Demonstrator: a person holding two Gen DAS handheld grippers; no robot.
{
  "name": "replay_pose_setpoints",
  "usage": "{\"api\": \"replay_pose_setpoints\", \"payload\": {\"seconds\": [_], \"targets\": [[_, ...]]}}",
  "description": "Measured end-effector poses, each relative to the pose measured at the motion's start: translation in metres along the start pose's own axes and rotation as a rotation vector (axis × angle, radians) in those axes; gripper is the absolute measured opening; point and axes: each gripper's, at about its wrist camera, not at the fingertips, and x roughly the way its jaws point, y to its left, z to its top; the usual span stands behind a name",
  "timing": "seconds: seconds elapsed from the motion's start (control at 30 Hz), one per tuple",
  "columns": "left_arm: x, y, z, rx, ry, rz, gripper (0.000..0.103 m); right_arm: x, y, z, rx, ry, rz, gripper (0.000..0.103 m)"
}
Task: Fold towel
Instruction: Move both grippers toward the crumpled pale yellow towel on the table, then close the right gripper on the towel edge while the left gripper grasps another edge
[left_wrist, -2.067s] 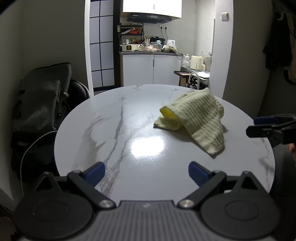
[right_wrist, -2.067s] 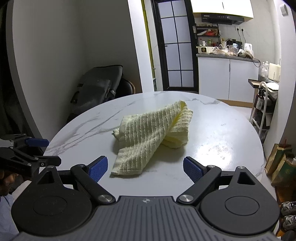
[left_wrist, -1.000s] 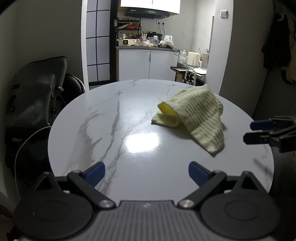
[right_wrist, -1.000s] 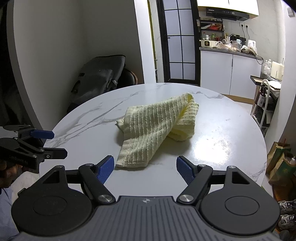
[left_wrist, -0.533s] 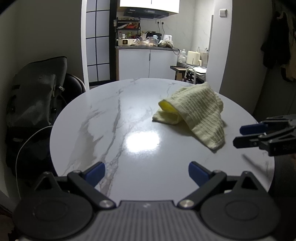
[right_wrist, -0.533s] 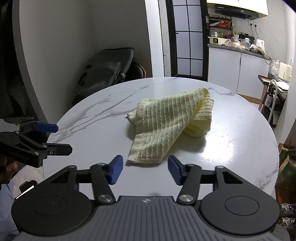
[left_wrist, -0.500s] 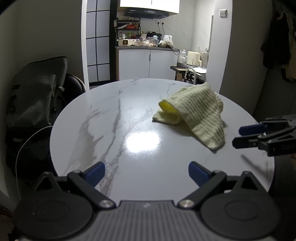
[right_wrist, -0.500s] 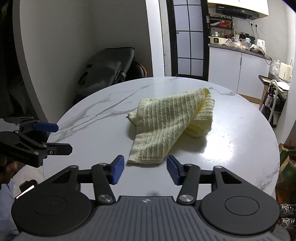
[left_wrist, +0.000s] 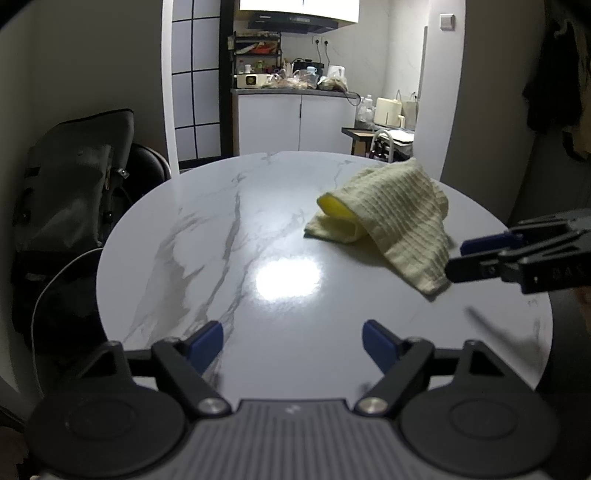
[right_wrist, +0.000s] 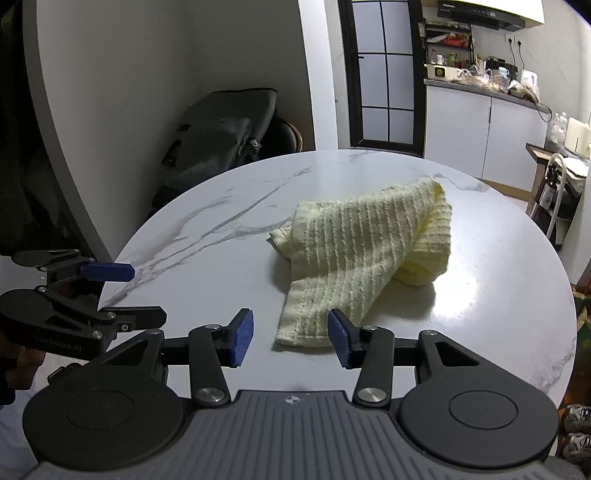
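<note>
A pale yellow ribbed towel (left_wrist: 395, 218) (right_wrist: 354, 258) lies crumpled and loosely doubled over on the round white marble table (left_wrist: 229, 236) (right_wrist: 207, 229). My right gripper (right_wrist: 291, 339) is open, its blue pads straddling the towel's near corner without closing on it; in the left wrist view it comes in from the right (left_wrist: 458, 258) just beside that corner. My left gripper (left_wrist: 293, 349) is open and empty over the table's near edge, well short of the towel; it shows at the left (right_wrist: 123, 291) in the right wrist view.
A dark backpack (left_wrist: 74, 184) (right_wrist: 221, 129) sits on a chair beyond the table's far-left edge. A kitchen counter (left_wrist: 295, 122) with clutter stands further back. A bright light glare (left_wrist: 288, 275) marks the tabletop.
My right gripper has moved forward to the towel's near corner and its fingers have narrowed, still open. The left gripper has barely shifted. The towel has not moved.
</note>
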Motion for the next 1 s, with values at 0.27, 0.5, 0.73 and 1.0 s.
{"api": "replay_pose_setpoints", "payload": {"seconds": [0.27, 0.5, 0.73, 1.0], "targets": [[-0.001, 0.001, -0.001, 0.006, 0.007, 0.008, 0.084, 0.008, 0.006, 0.0, -0.011, 0.014, -0.007, 0.051], [-0.002, 0.004, -0.003, -0.002, 0.012, 0.019, 0.084, 0.015, 0.012, 0.001, -0.021, 0.027, -0.014, 0.051], [-0.005, 0.003, -0.005, -0.004, 0.021, 0.031, 0.085, 0.023, 0.008, -0.005, -0.028, 0.049, -0.046, 0.051], [-0.004, -0.003, -0.006, 0.007, 0.021, 0.031, 0.086, 0.027, 0.005, -0.008, -0.026, 0.061, -0.071, 0.012]]}}
